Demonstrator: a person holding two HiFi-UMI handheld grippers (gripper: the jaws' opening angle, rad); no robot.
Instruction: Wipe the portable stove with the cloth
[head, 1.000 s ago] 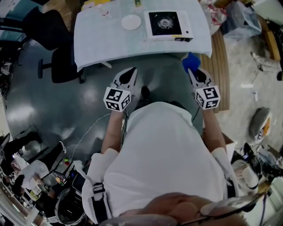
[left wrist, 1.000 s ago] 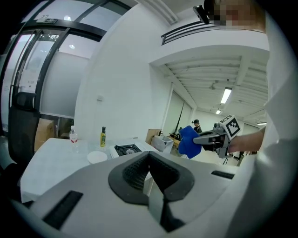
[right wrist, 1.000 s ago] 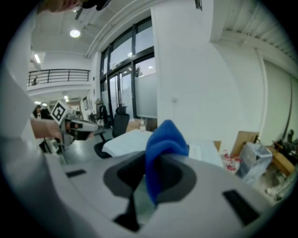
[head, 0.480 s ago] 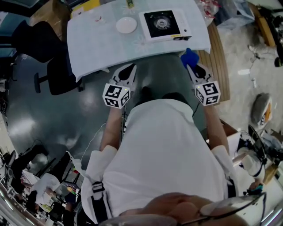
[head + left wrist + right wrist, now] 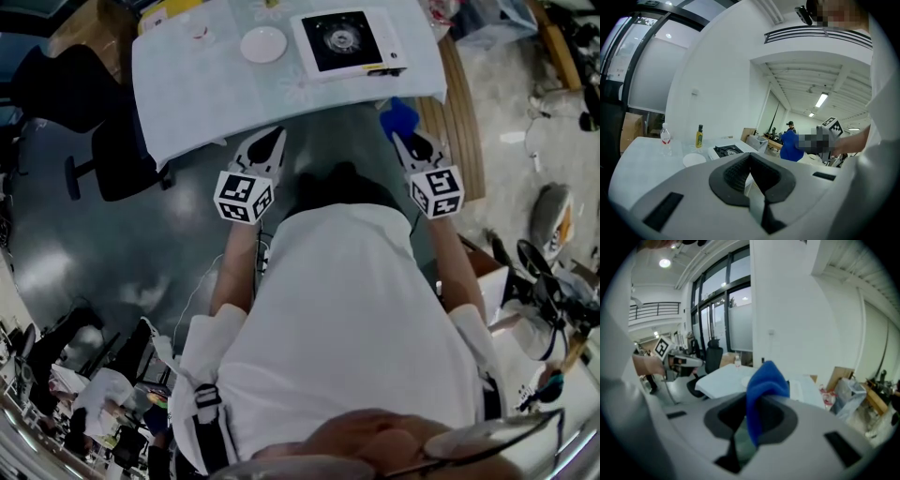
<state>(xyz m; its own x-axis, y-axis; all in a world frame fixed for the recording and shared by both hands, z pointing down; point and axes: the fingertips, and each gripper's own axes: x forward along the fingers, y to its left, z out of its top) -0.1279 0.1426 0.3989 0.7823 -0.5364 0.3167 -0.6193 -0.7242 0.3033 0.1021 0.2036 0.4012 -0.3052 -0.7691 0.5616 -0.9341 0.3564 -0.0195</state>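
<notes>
The portable stove (image 5: 342,39), white with a black top, sits on the far right part of the pale table (image 5: 197,94); it also shows small in the left gripper view (image 5: 726,150). My right gripper (image 5: 405,142) hangs short of the table's near edge, shut on the blue cloth (image 5: 398,117), which sticks up from between its jaws (image 5: 761,385). My left gripper (image 5: 270,141) is level with it on the left, shut, with nothing held (image 5: 751,160). Both are held in front of the person's body, apart from the table.
A white plate (image 5: 263,43) lies left of the stove. A water bottle (image 5: 665,137) and a yellow bottle (image 5: 699,136) stand at the table's back. Black office chairs (image 5: 108,150) stand at the left. A wooden board (image 5: 461,112) runs along the table's right side.
The table and stove have slid toward the top of the head view and both grippers have shifted slightly up and left. The cloth stays in the right gripper.
</notes>
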